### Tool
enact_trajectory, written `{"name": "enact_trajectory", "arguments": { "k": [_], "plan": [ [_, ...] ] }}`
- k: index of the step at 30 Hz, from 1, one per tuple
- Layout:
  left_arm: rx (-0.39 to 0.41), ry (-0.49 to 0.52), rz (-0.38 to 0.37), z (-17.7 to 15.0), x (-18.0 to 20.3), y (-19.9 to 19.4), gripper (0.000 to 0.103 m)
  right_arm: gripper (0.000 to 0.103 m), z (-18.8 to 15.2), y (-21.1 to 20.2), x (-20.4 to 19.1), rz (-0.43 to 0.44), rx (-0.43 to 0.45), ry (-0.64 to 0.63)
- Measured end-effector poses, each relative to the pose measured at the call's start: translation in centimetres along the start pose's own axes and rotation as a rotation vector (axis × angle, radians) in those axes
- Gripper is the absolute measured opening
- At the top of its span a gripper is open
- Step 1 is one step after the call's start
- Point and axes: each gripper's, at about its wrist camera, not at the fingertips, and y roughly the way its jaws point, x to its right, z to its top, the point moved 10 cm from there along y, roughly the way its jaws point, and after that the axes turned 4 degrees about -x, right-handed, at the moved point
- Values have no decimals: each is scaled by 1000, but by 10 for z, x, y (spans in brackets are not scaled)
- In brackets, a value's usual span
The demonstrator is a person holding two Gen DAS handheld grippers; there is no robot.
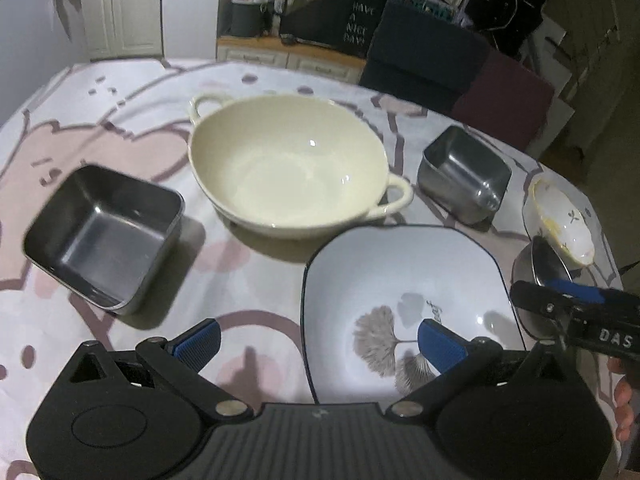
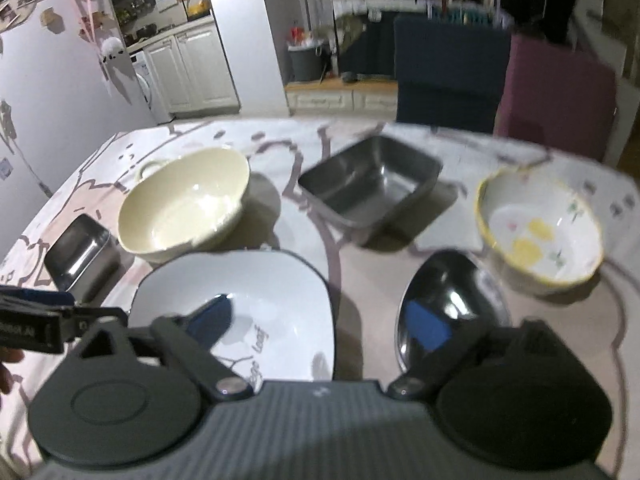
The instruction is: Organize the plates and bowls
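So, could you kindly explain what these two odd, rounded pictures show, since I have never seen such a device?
There is no robot here: a person holds a two-fingered gripper in each hand, and each carries a wide-angle camera looking along its fingers. One picture comes from the left gripper, the other from the right gripper. The black shapes with blue pads are the fingers.

On the patterned tablecloth stand a cream bowl with handles, two steel square containers, a white square bowl with a tree design, a shiny round metal bowl and a flowered bowl with a yellow rim.

Both grippers are open and hold nothing; they hover above the near bowls.
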Motion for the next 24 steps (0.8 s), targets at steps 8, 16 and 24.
{"name": "enact_trajectory", "arguments": {
  "k": [8, 16, 24],
  "plan": [
    [-67, -71, -22, -6, -6, 17, 102, 39, -16, 14, 15, 69, -134, 66],
    [-47, -50, -88, -2, -6, 17, 81, 11, -12, 30, 19, 50, -198, 87],
    [-54, -76, -166, -1, -7, 22, 79, 10, -10, 44, 15, 54, -238, 121]
  ]
}}
